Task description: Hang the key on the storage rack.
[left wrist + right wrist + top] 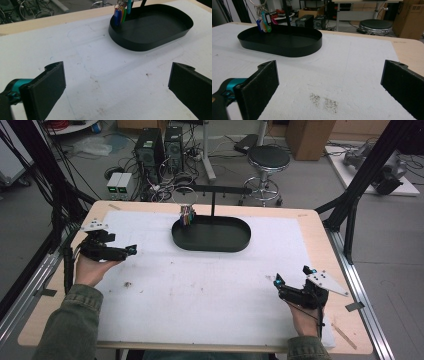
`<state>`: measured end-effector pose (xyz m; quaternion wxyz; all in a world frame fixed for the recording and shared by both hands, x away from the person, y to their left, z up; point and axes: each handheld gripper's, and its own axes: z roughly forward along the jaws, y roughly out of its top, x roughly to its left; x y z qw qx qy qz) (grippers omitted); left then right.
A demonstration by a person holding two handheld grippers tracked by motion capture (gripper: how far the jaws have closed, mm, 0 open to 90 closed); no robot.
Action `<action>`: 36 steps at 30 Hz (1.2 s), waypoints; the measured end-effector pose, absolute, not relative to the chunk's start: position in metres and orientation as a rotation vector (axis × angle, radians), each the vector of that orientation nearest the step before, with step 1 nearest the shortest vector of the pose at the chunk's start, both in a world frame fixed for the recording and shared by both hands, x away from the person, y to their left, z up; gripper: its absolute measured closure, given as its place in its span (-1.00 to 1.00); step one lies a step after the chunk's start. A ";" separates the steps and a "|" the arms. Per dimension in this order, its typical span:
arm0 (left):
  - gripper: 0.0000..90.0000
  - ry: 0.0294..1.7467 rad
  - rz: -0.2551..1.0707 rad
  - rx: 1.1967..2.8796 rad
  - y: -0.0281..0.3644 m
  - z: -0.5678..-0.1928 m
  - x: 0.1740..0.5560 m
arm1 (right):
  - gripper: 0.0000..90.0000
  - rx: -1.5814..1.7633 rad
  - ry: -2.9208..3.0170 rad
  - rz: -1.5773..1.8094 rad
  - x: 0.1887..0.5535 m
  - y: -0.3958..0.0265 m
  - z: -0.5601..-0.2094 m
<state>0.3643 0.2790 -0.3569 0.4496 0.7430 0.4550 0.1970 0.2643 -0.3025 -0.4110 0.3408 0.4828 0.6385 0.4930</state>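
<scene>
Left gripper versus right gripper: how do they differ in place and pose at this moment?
The left gripper sits at the table's left edge, nearer the black tray; the right gripper sits at the near right corner, farther from it. The left one points right across the white mat; the right one points left and away from the person. Both have jaws wide apart, hold nothing, and are each held in a hand.
</scene>
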 end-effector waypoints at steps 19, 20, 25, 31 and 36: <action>-0.96 1.186 0.547 1.793 0.304 -0.379 0.336 | -0.99 1.261 1.655 1.287 0.264 -0.303 -0.411; -0.96 1.193 0.552 1.784 0.305 -0.380 0.334 | -0.99 1.261 1.655 1.287 0.264 -0.303 -0.411; -0.96 1.215 0.579 1.740 0.314 -0.389 0.325 | -0.99 1.264 1.657 1.286 0.264 -0.302 -0.411; -0.96 1.227 0.629 1.680 0.324 -0.398 0.312 | -0.99 1.264 1.658 1.284 0.264 -0.302 -0.411; -0.96 1.242 0.658 1.647 0.330 -0.403 0.306 | -0.99 1.261 1.661 1.281 0.264 -0.302 -0.411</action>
